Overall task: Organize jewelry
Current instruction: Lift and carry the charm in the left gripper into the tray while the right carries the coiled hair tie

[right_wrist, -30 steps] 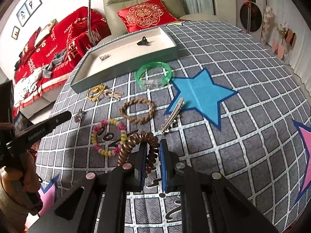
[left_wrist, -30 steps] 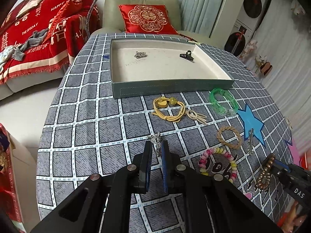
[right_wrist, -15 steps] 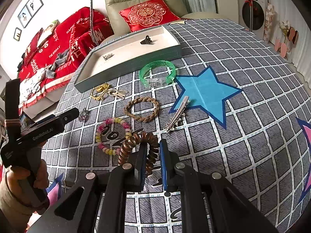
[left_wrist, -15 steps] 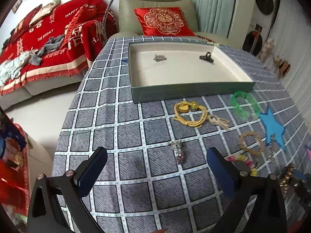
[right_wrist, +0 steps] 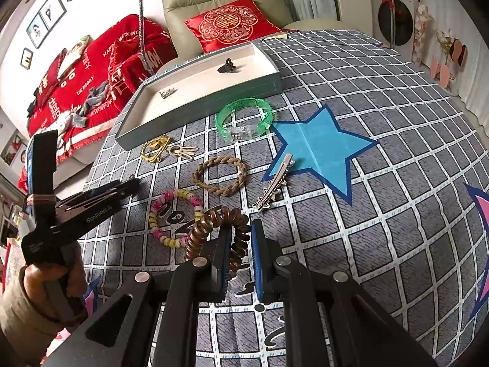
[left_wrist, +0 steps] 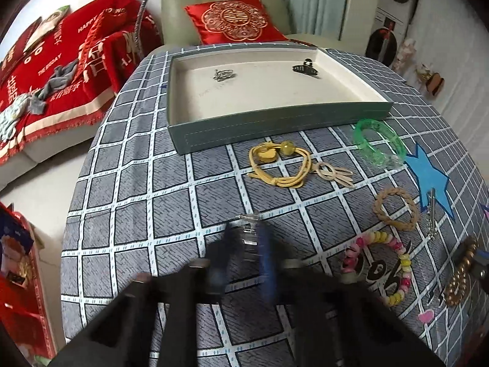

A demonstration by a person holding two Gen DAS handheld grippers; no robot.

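Note:
My left gripper [left_wrist: 246, 238], blurred by motion, has its jaws close on either side of a small silver clip [left_wrist: 248, 229] lying on the checked cloth. My right gripper [right_wrist: 240, 243] is shut on a brown coil hair tie [right_wrist: 214, 229] low over the table. The grey tray [left_wrist: 275, 128] at the back holds a silver piece [left_wrist: 224, 74] and a black claw clip [left_wrist: 305, 68]. In the right wrist view the left gripper [right_wrist: 128, 188] reaches in from the left.
On the cloth lie a yellow cord [left_wrist: 279, 162], a beige clip [left_wrist: 333, 172], a green bangle [right_wrist: 244, 116], a braided band [right_wrist: 220, 174], a bead bracelet [right_wrist: 175, 217] and a long silver clip [right_wrist: 272, 189]. An armchair and a red sofa stand behind.
My left gripper was wide open half a second ago and has closed in around the small silver clip. My right gripper has stayed shut on the coil hair tie.

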